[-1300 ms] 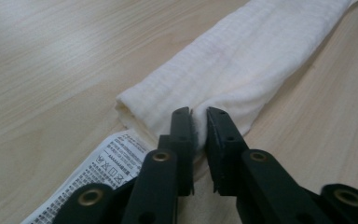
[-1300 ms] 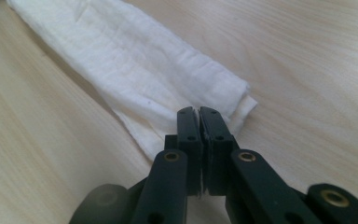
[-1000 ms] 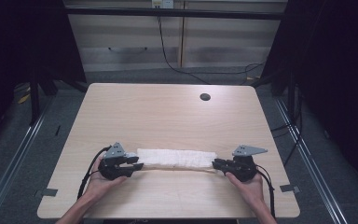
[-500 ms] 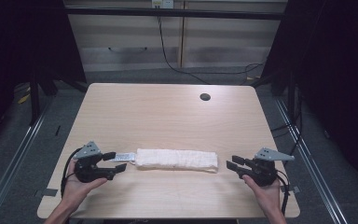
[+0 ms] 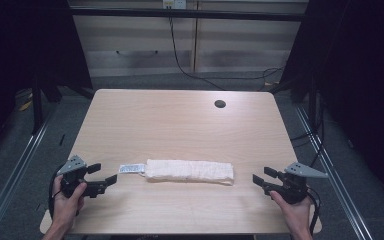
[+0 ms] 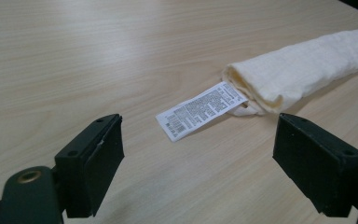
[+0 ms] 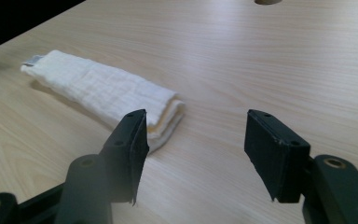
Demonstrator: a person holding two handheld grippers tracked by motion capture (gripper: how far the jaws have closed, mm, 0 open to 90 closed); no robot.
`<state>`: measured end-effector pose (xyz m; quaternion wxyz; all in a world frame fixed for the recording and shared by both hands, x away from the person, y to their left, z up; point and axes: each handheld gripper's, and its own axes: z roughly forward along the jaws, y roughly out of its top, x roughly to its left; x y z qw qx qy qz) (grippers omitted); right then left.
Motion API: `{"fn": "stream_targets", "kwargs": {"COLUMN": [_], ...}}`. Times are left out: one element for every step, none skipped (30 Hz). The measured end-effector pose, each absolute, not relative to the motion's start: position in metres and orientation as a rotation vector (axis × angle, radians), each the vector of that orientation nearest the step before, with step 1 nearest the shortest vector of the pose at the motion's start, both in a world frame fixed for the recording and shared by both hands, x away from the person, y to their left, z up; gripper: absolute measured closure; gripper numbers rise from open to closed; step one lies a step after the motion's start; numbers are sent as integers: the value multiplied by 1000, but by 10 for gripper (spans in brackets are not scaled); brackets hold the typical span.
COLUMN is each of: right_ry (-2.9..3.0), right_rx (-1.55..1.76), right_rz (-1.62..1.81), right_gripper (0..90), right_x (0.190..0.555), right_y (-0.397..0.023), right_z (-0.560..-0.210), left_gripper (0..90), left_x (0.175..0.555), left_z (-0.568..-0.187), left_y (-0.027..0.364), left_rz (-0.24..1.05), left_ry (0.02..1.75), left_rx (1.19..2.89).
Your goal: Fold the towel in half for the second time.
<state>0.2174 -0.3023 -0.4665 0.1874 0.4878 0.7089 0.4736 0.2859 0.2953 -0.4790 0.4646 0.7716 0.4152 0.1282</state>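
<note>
A pale wooden table (image 5: 180, 125) with light grain is taking up the middle of the high view, its surface bare except for a round cable hole (image 5: 220, 104) near the far edge and a folded white cloth (image 5: 190, 171) that is lying lengthwise near the front edge. A printed care label (image 5: 131, 169) is sticking out flat from the cloth's left end and resting on the wood. Beyond the table, light cabinet fronts (image 5: 190, 50) are running along the back wall with a black cable (image 5: 180, 55) hanging down in front of them, and grey floor with metal rails (image 5: 15, 165) is flanking the table, while the sides of the room are falling into darkness. The left gripper (image 5: 103, 174) is sitting just off the label's end, apart from it, with its jaws having just been opening and now standing wide with nothing between them; in the left gripper view the label (image 6: 203, 109) and cloth (image 6: 303, 70) are lying ahead of the spread jaws. The right gripper (image 5: 262, 177) is hovering near the cloth's right end without touching it, its jaws likewise having just been opening and gaping wide, holding nothing; in the right gripper view the cloth (image 7: 98, 91) is lying ahead, partly behind one jaw.
</note>
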Motion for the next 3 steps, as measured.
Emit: {"fn": "stream_targets", "kwargs": {"right_ry": [1985,1976,1972], "right_rx": [1385,1395,1403], "right_rz": [1326,1327,1325], "right_gripper": [374,365,356], "right_x": [217,217,217], "right_y": [-305,-308,-309], "right_z": [-467,-468,-469], "left_gripper": [164,161,161], "left_x": [287,287,287], "left_z": [-480,-480,-481], "left_y": [295,293,291], "left_rz": [317,318,323], "left_ry": [1014,1019,1012], "left_rx": [1907,1903,1923]}}
